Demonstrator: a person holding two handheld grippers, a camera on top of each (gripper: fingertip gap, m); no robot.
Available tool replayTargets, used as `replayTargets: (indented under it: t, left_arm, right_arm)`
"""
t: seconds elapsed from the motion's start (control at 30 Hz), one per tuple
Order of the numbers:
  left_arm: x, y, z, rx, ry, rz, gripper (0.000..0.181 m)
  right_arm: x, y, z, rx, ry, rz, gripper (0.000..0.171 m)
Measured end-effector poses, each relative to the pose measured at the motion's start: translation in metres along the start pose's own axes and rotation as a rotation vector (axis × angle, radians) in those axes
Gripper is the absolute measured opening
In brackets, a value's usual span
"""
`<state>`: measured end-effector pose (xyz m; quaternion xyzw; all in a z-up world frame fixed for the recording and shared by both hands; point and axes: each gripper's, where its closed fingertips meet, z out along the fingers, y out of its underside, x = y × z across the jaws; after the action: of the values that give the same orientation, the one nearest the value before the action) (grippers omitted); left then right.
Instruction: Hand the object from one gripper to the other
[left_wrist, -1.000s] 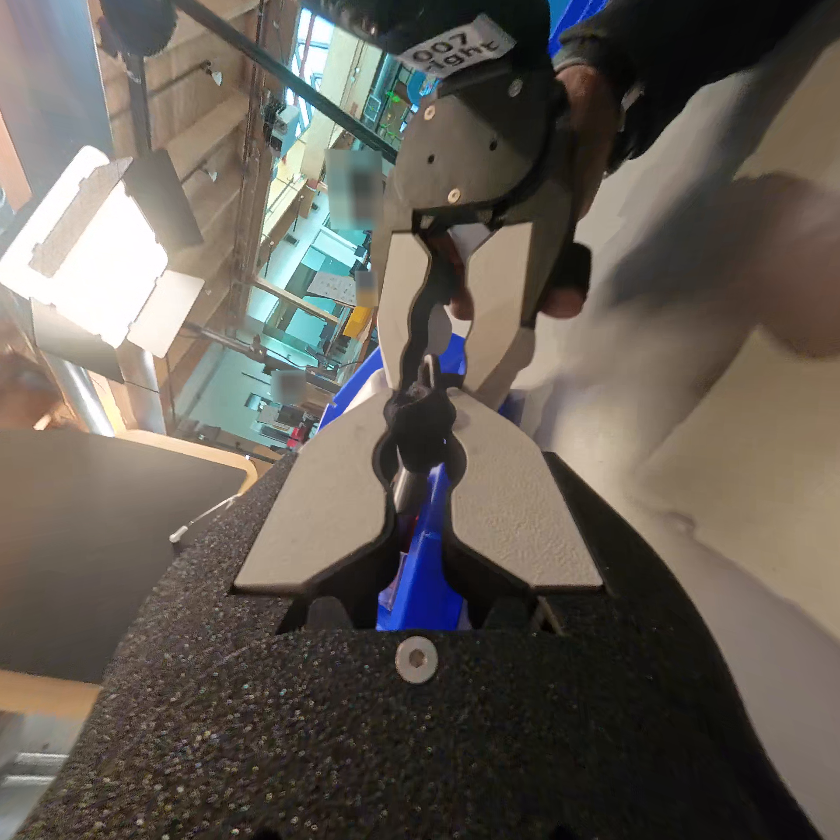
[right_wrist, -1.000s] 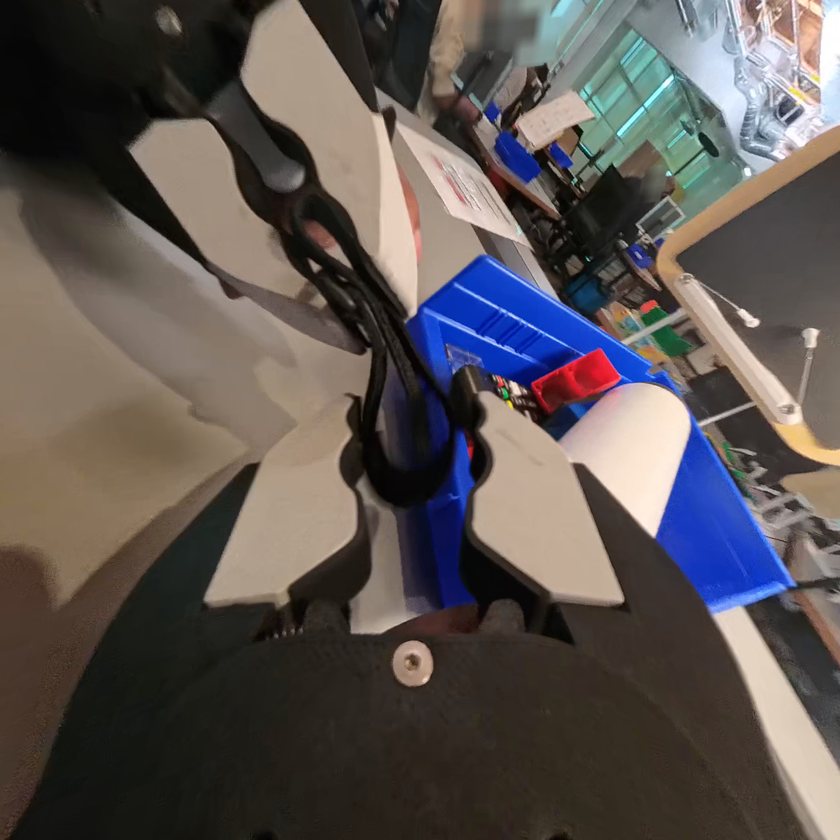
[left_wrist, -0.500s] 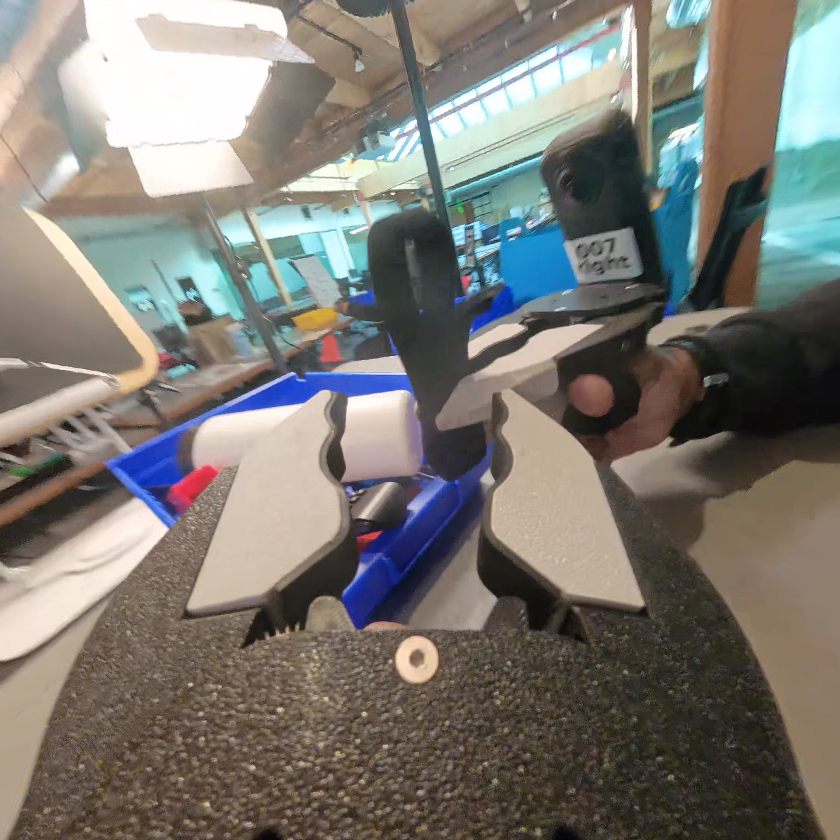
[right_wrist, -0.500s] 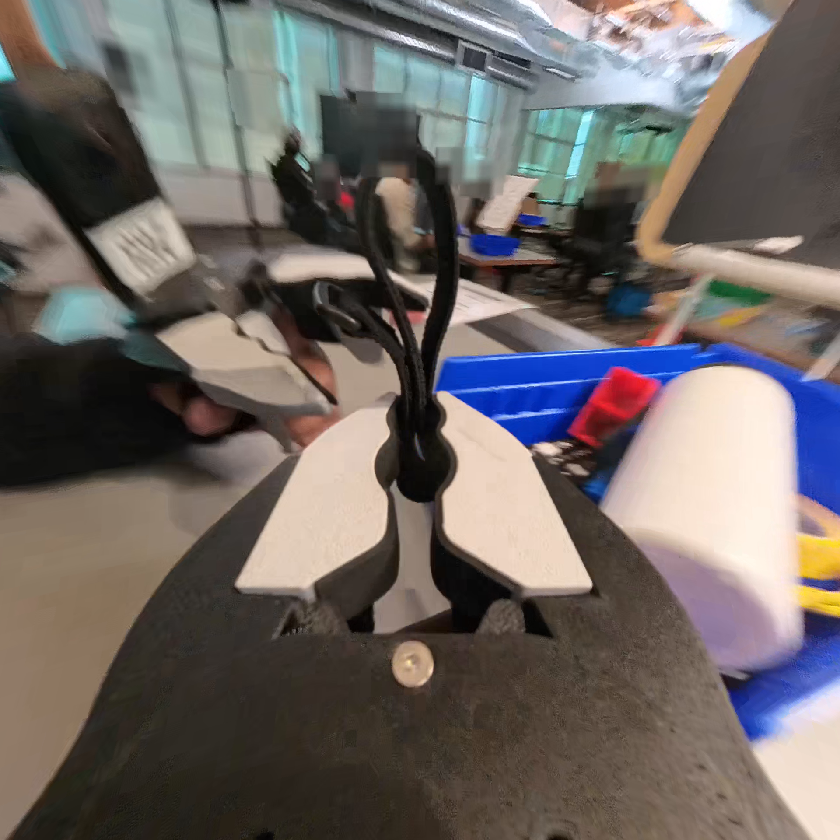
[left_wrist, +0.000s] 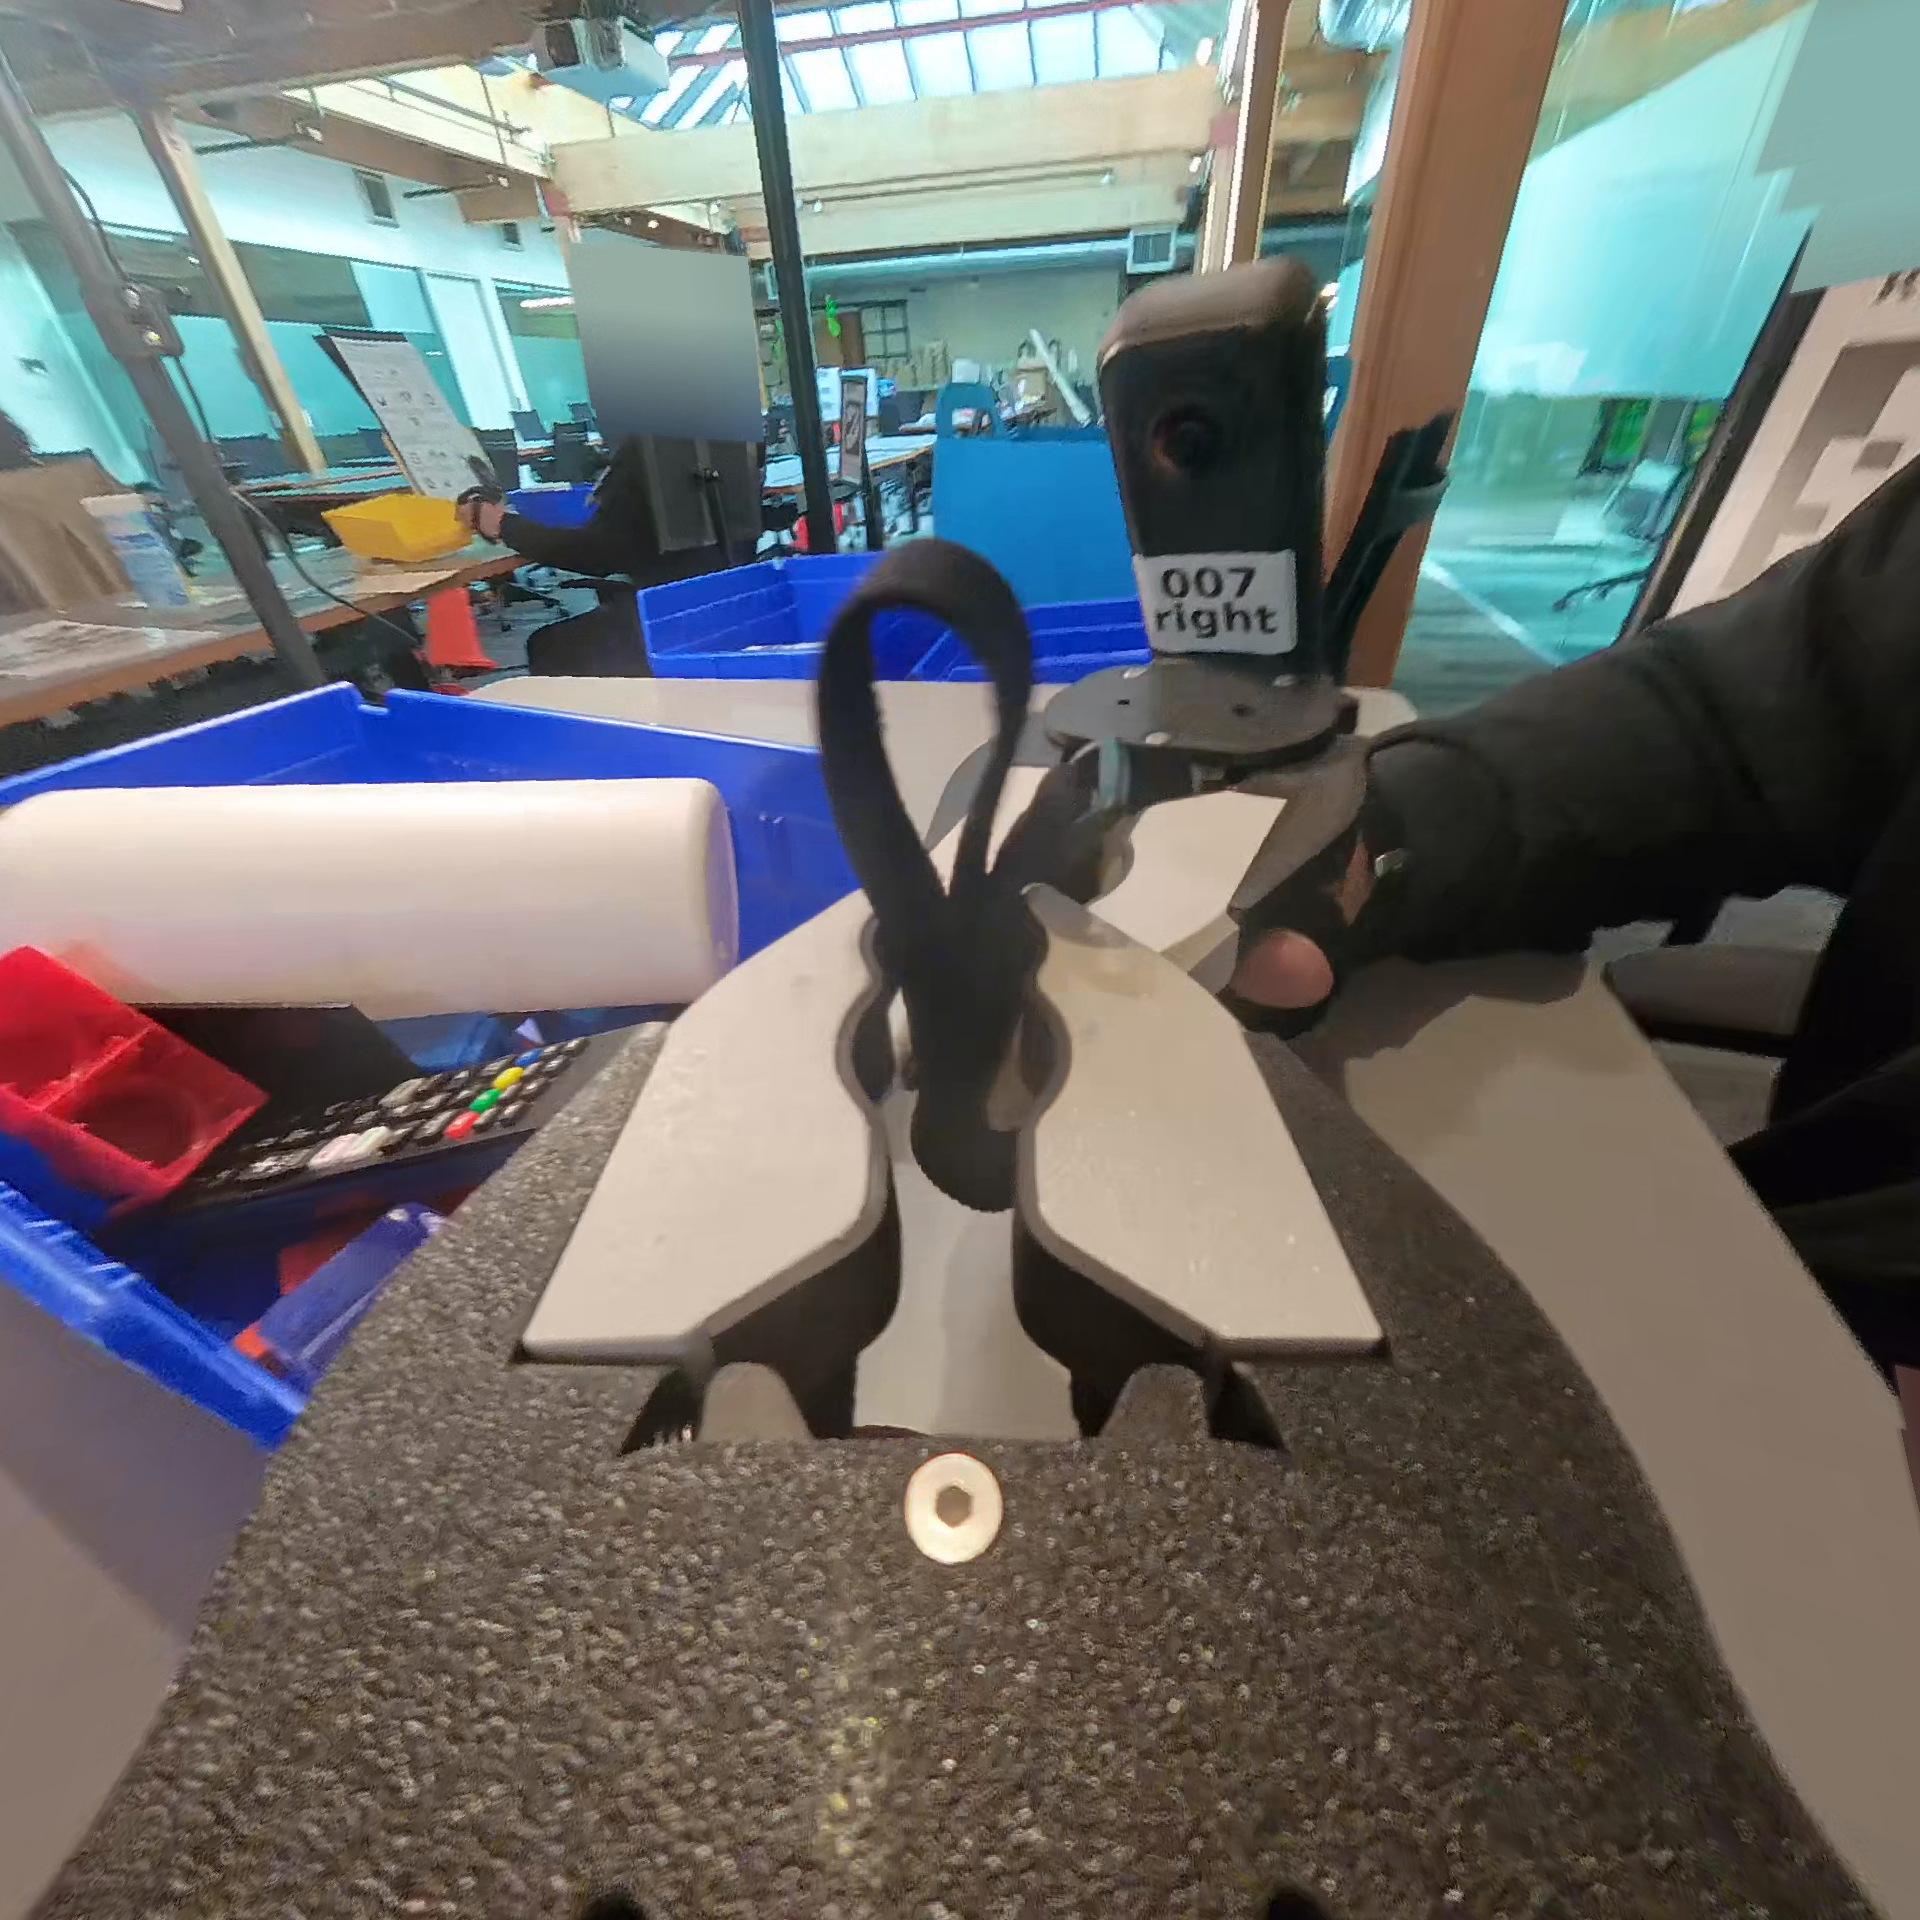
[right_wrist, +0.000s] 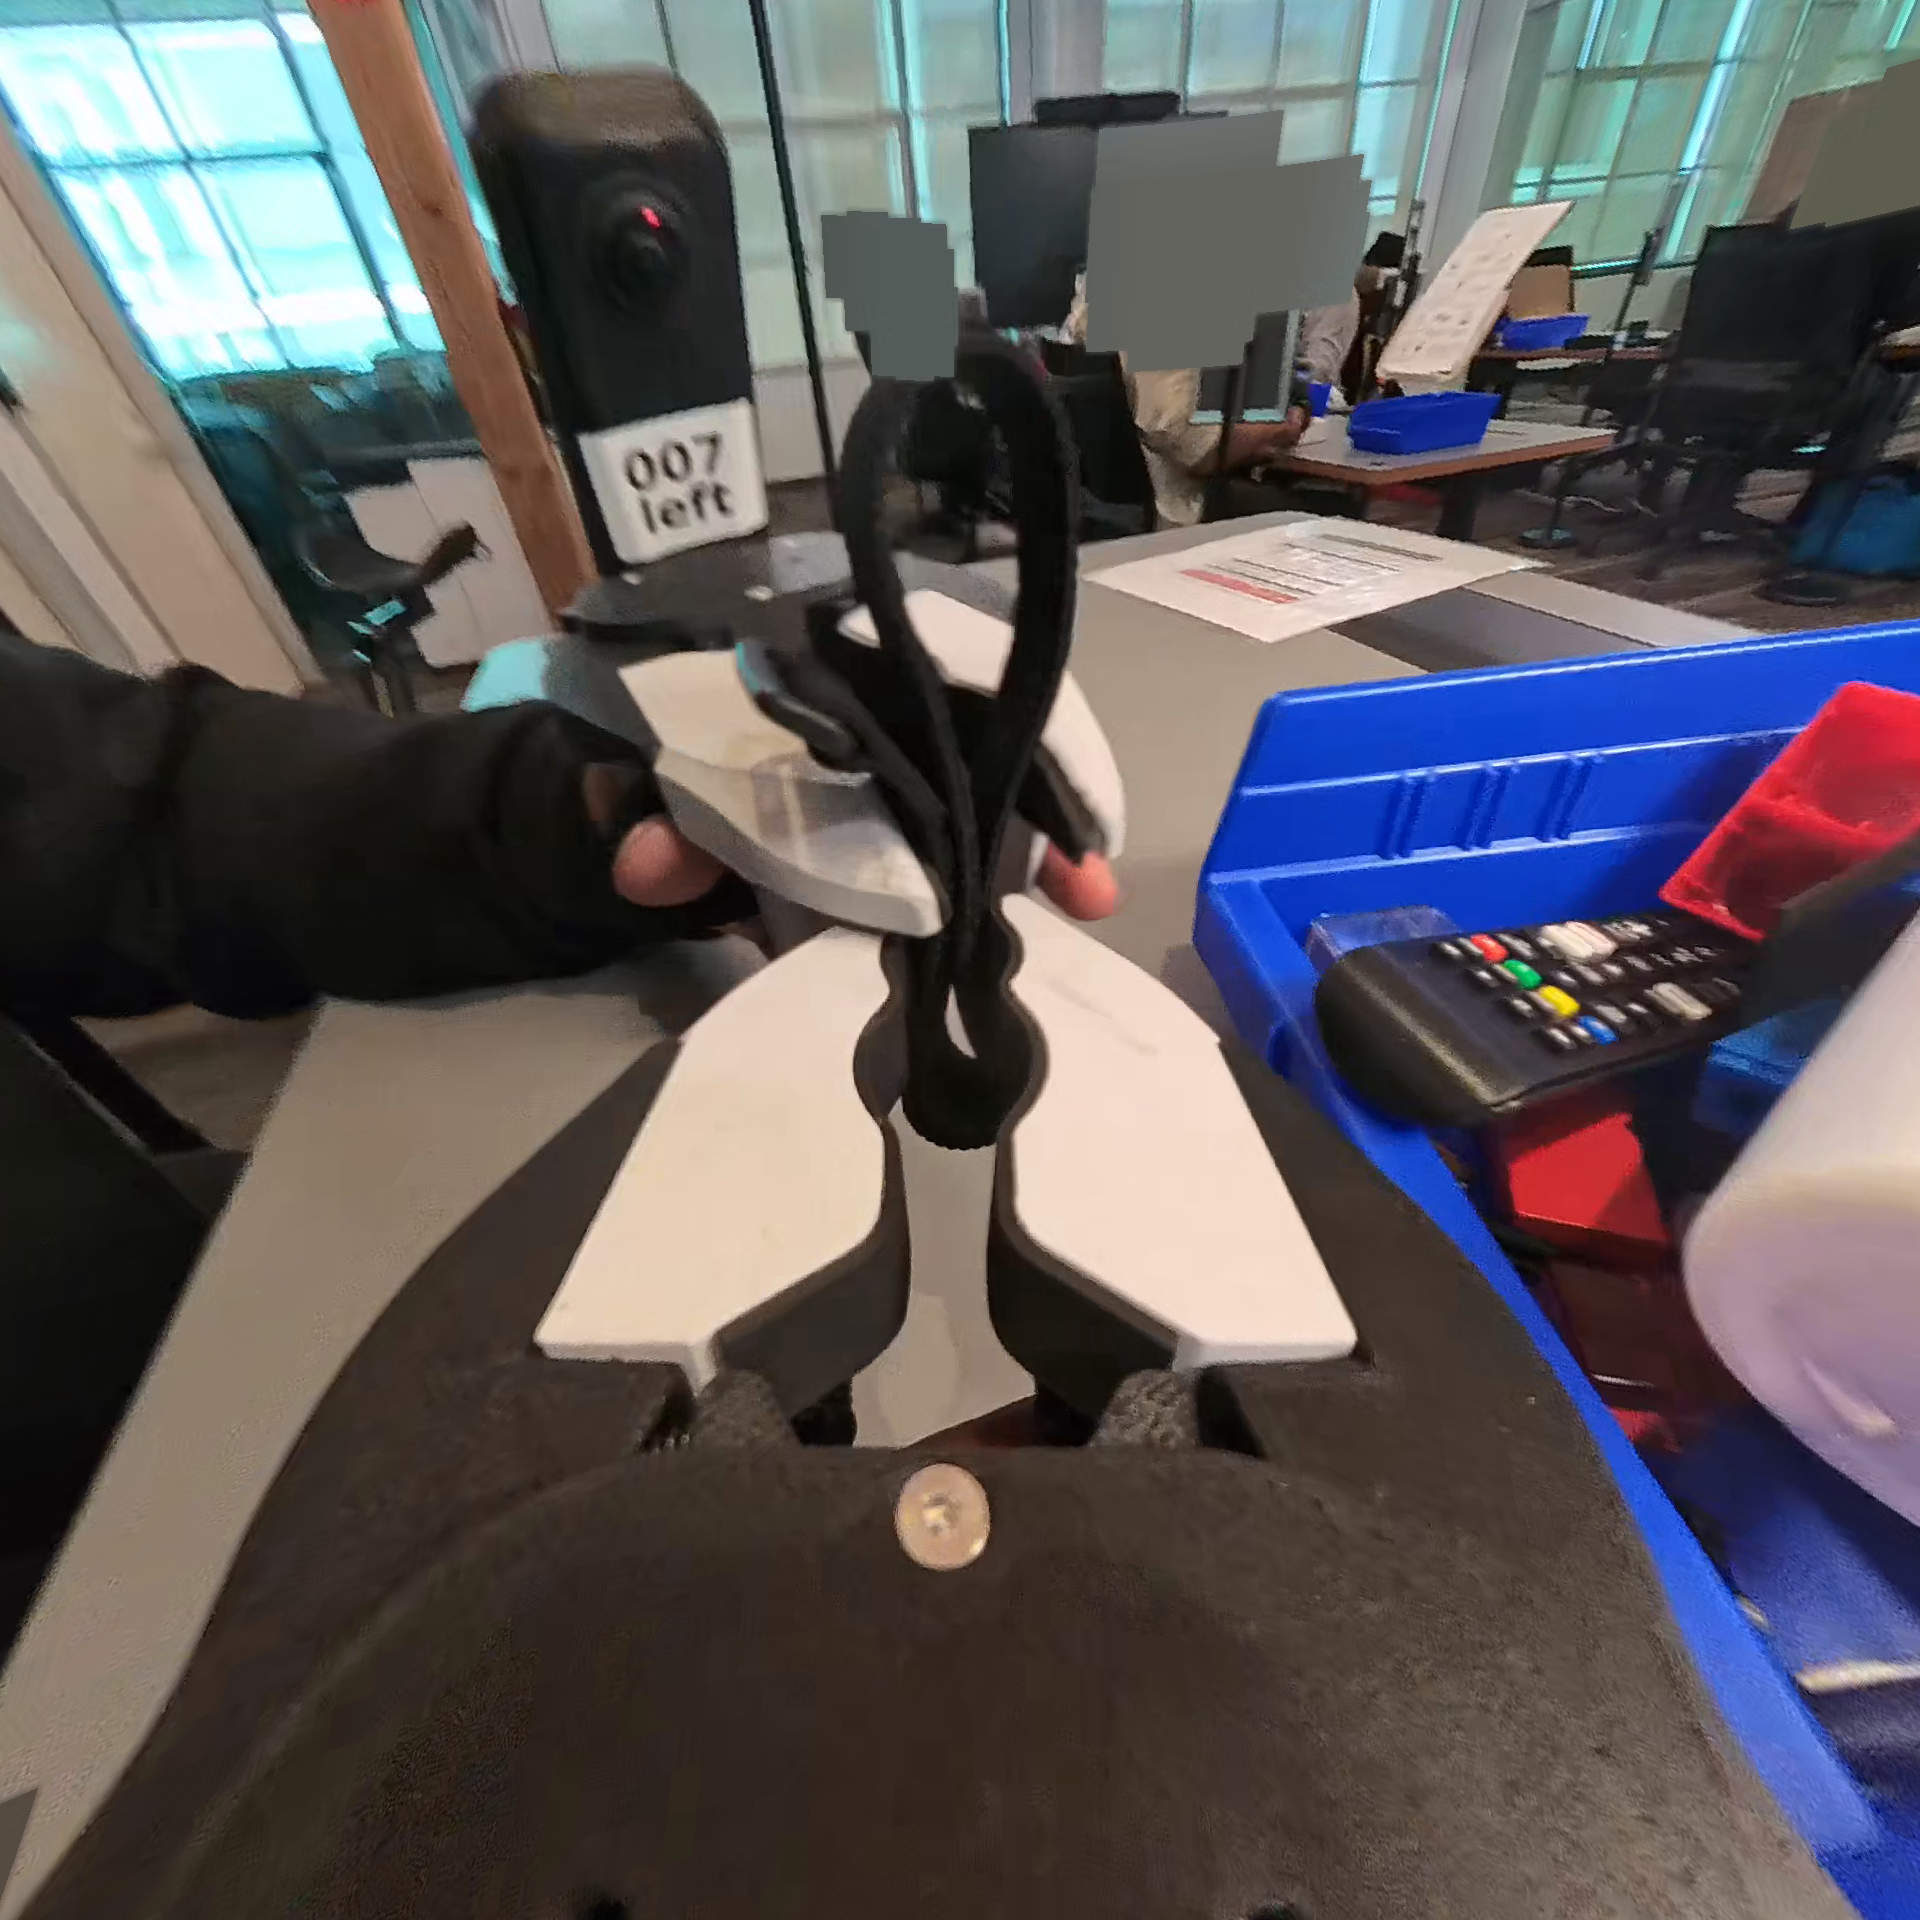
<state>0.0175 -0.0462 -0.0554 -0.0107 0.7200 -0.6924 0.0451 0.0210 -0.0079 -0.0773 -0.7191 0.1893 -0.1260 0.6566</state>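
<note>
table (right_wrist: 436, 1101): grey | on it: blue bin (right_wrist: 1455, 790), paper sheet (right_wrist: 1309, 577)

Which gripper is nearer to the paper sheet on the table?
Left. The left gripper sits just in front of the sheet; the right gripper is farther back, facing it. Both grip the strap.

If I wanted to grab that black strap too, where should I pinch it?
Probably the free loop at the top of the black strap. It stands upright and open, while the bunched lower part is pinched by the left gripper and the right gripper. Come down from above and close across one band of the loop.
</note>
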Motion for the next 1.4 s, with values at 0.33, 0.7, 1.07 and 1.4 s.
replayTargets:
  t: [0.33,0.7,1.07,1.4]
  left_arm:
    - [-0.048,-0.007,-0.015,-0.089,-0.496,0.325,0.012]
    - [-0.050,0.001,-0.012,-0.199,-0.616,0.547,0.012]
    - [-0.032,0.017,0.005,-0.327,-0.584,0.810,0.016]
    - [-0.037,0.011,0.000,-0.299,-0.597,0.801,0.033]
  right_arm:
    - [0.018,-0.012,-0.009,0.017,0.221,-0.114,0.043]
    - [0.011,-0.028,-0.013,0.105,0.200,0.047,0.055]
    - [0.022,-0.017,-0.013,0.069,0.250,0.049,0.025]
    - [0.029,-0.025,-0.022,0.107,0.240,0.037,0.018]
